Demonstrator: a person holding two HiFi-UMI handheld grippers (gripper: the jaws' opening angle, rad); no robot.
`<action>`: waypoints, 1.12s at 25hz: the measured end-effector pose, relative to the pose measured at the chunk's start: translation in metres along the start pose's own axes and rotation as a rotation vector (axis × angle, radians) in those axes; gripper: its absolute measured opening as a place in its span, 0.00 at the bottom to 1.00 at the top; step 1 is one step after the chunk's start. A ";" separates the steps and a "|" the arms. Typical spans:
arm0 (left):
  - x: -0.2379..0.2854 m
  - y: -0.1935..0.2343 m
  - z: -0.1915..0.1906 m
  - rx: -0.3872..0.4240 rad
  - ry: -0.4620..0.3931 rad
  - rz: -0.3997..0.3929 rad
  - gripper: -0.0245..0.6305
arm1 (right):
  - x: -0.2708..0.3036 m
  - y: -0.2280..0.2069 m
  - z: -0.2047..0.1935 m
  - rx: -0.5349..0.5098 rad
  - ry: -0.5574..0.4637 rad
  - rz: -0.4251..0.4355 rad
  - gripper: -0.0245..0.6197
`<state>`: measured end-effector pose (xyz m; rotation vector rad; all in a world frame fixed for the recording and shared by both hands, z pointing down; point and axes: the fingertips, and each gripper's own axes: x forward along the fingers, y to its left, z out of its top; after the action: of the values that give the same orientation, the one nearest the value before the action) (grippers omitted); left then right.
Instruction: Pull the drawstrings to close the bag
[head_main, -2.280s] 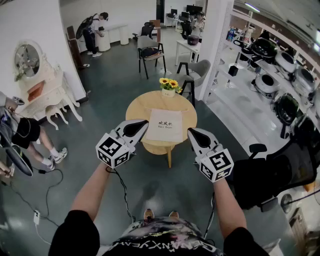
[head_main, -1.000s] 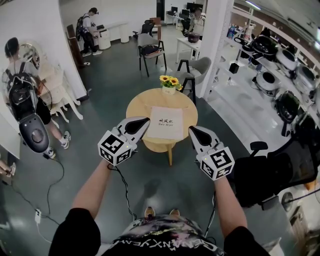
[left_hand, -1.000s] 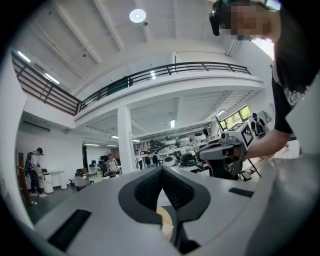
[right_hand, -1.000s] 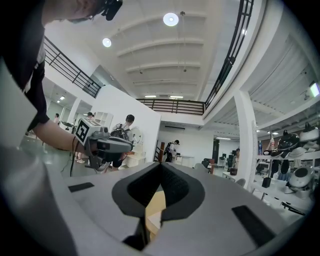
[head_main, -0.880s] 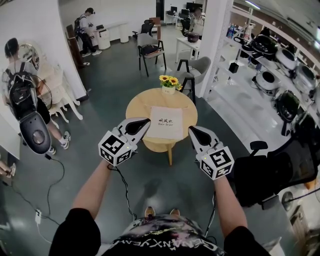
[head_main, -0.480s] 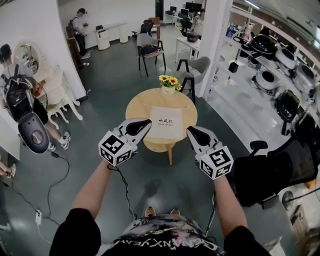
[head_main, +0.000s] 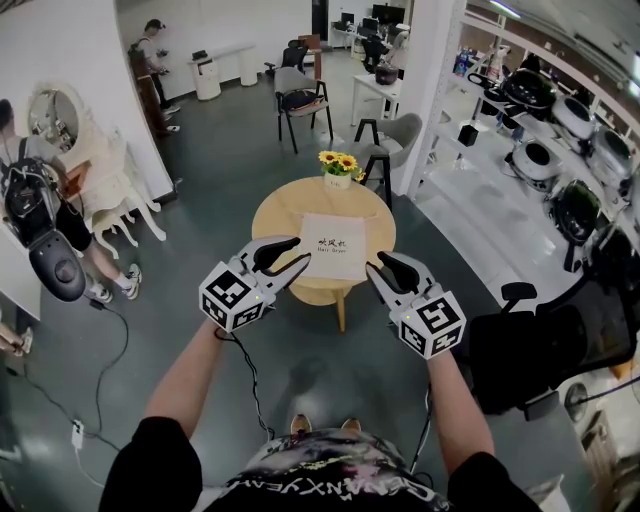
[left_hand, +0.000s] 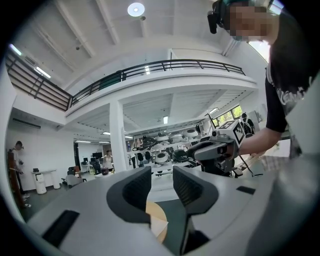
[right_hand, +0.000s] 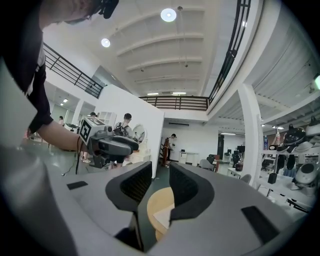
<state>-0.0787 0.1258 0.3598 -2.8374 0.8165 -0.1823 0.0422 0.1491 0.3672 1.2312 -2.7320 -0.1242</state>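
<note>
My left gripper (head_main: 298, 252), right gripper (head_main: 375, 265): jaws opening, nothing between; reach white bag (head_main: 331, 246) level, one drawstring each

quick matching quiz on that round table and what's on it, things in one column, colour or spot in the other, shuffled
Things:
1. bag
2. sunflowers
3. table

Descriptions:
a. yellow, at the far edge of the tabletop
b. round, light wood
c. white, lying flat near the middle of the tabletop

Pairs: 1-c, 2-a, 3-b
</note>
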 end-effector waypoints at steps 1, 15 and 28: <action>0.000 -0.001 -0.001 0.002 0.003 -0.006 0.28 | 0.000 0.001 0.000 0.000 0.000 0.002 0.22; 0.004 -0.003 -0.010 0.011 0.023 -0.036 0.43 | 0.003 0.005 -0.004 0.012 -0.001 0.050 0.41; 0.015 -0.011 -0.025 0.011 0.072 -0.079 0.76 | 0.004 -0.002 -0.013 0.054 0.015 0.061 0.75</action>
<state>-0.0645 0.1238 0.3875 -2.8699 0.7153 -0.3002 0.0435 0.1442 0.3803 1.1550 -2.7737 -0.0351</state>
